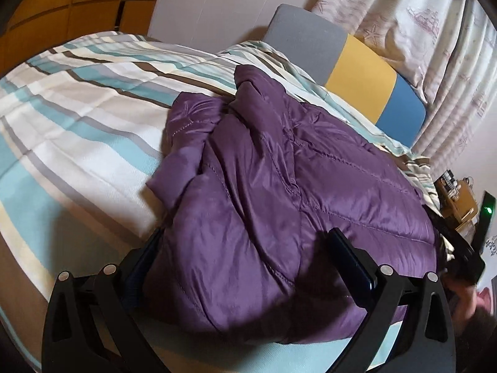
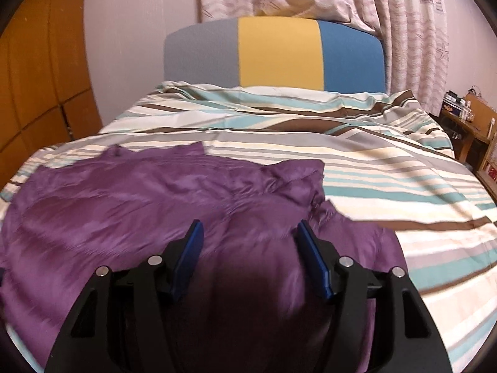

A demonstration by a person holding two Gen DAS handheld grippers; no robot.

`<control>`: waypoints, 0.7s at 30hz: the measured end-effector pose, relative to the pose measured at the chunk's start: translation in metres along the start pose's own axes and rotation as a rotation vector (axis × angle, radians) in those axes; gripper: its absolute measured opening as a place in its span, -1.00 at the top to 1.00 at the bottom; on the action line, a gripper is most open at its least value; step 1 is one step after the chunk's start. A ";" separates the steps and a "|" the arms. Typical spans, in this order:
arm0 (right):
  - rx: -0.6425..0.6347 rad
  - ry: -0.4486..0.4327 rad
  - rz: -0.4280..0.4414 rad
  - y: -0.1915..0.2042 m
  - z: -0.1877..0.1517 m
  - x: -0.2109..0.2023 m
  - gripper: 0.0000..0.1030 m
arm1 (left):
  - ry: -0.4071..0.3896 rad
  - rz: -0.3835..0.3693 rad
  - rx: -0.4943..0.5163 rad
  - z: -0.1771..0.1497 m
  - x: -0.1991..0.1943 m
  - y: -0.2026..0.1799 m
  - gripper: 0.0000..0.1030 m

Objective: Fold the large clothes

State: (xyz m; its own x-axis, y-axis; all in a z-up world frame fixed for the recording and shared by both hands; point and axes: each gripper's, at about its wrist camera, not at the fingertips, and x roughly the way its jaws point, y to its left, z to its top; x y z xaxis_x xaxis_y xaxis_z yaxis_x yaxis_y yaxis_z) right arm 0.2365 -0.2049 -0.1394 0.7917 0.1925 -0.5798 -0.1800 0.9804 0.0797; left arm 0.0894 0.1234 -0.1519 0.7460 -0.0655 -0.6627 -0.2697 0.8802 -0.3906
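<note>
Purple jacket [image 1: 279, 186] between both wide-open claws, left [image 1: 248, 242] and right [image 2: 248, 233].

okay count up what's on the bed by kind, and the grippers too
Purple jacket: 1
Striped duvet: 1
Grippers, left gripper and right gripper: 2
Total: 4

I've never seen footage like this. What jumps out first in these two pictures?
A big, shiny purple quilted jacket sprawls rumpled across the near part of a bed with a striped duvet in teal, brown and cream. Behind it stands a headboard in grey, yellow and blue panels. At the bottom of each picture a black claw, left claw and right claw, hangs open right at the jacket.
</note>
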 end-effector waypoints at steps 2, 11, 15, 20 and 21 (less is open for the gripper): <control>0.012 -0.011 0.049 0.007 -0.007 -0.020 -0.05 | 0.002 -0.022 -0.027 -0.002 -0.004 0.002 -0.94; -0.122 0.000 0.212 0.071 -0.046 -0.074 0.51 | -0.008 -0.060 -0.090 -0.017 -0.022 0.007 -0.94; -0.171 0.007 0.208 0.082 -0.057 -0.076 0.55 | 0.004 -0.096 -0.132 -0.022 -0.031 0.013 -0.94; -0.186 0.125 0.187 0.084 -0.066 -0.042 0.55 | 0.036 -0.149 -0.137 -0.036 -0.039 0.007 -0.94; -0.191 0.133 0.178 0.086 -0.066 -0.039 0.55 | 0.040 -0.159 -0.137 -0.038 -0.039 0.006 -0.93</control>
State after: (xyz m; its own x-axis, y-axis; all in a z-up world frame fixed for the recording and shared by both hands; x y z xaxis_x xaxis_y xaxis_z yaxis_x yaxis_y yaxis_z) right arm 0.1519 -0.1306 -0.1637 0.6566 0.3419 -0.6723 -0.4264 0.9035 0.0430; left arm 0.0353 0.1132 -0.1523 0.7618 -0.2195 -0.6095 -0.2325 0.7855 -0.5735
